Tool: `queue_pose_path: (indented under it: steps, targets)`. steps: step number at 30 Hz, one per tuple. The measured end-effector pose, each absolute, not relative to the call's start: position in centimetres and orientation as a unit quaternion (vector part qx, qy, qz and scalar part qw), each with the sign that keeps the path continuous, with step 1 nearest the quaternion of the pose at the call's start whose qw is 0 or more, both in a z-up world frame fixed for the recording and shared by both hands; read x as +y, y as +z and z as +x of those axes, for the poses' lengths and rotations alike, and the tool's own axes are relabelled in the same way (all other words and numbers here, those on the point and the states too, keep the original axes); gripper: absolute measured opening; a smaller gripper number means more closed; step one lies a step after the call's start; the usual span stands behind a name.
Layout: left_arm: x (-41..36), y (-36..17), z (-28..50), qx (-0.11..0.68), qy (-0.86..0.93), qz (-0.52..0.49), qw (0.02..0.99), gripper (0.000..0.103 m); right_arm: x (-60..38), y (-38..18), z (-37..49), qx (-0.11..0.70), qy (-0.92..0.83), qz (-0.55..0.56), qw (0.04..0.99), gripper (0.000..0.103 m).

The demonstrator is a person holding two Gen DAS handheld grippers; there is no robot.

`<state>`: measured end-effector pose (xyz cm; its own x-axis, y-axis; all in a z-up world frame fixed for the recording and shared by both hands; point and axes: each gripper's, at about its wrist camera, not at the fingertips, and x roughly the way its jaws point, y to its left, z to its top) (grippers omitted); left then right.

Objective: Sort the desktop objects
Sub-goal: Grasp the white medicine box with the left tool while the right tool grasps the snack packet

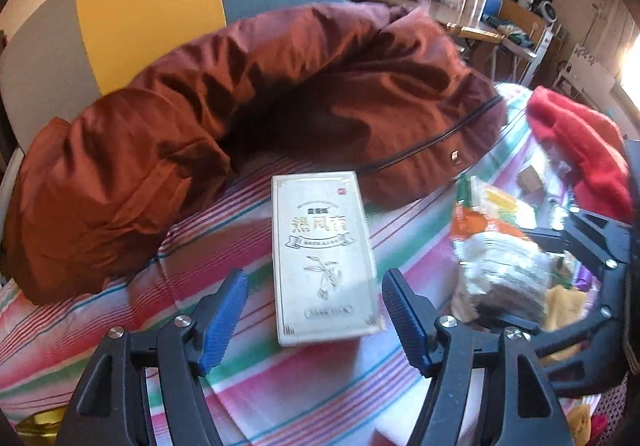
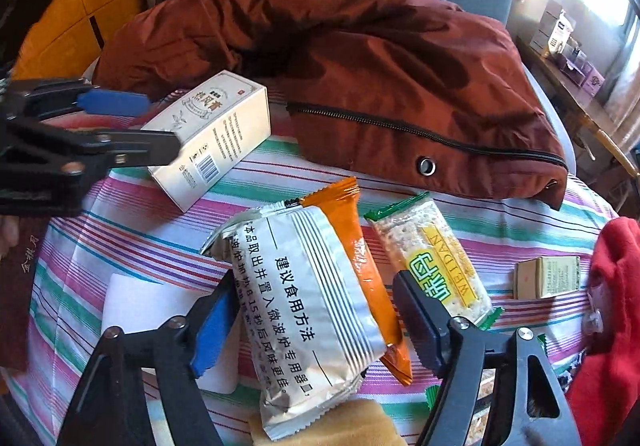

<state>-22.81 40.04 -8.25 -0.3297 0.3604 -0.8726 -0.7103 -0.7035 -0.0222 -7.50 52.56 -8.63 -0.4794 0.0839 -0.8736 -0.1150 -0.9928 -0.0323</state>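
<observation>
A cream medicine box (image 1: 322,258) (image 2: 212,134) lies on the striped cloth (image 1: 120,330). My left gripper (image 1: 314,320) is open, its blue pads on either side of the box's near end, apart from it; it also shows at the left of the right wrist view (image 2: 156,122). My right gripper (image 2: 316,322) is open around a silver snack packet (image 2: 308,310) that lies over an orange packet (image 2: 360,258). A green-edged cracker packet (image 2: 436,254) lies just right of them. The snack packets show in the left wrist view (image 1: 500,258).
A rust-brown jacket (image 1: 256,106) (image 2: 380,78) lies heaped behind the box. A red garment (image 2: 608,326) (image 1: 580,138) sits at the right, with a small brown box (image 2: 548,276) beside it. A white paper (image 2: 136,306) and a tan cloth (image 2: 320,426) lie near me.
</observation>
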Motion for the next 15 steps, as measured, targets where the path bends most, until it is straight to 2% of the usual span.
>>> queue_pose_path:
  steps: [2, 3, 4, 7, 15]
  targets:
    - [40.3, -8.9, -23.3, 0.185, 0.793, -0.474, 0.335, 0.070, 52.5, -8.8, -7.5, 0.015, 0.859, -0.508, 0.056, 0.072]
    - [40.3, -9.2, -23.5, 0.187, 0.793, -0.475, 0.332, 0.063, 52.4, -8.9, -7.5, 0.015, 0.859, -0.508, 0.055, 0.068]
    - [40.4, -9.4, -23.6, 0.188, 0.794, -0.474, 0.332, 0.053, 52.4, -9.0, -7.5, 0.014, 0.859, -0.509, 0.054, 0.064]
    - [40.2, -10.0, -23.8, 0.183, 0.798, -0.470, 0.329, 0.052, 52.1, -9.3, -7.5, 0.008, 0.859, -0.510, 0.056, 0.057]
    - [37.1, -6.8, -21.8, 0.144, 0.819, -0.450, 0.325, 0.052, 51.4, -8.7, -7.0, 0.002, 0.862, -0.503, 0.070, 0.055]
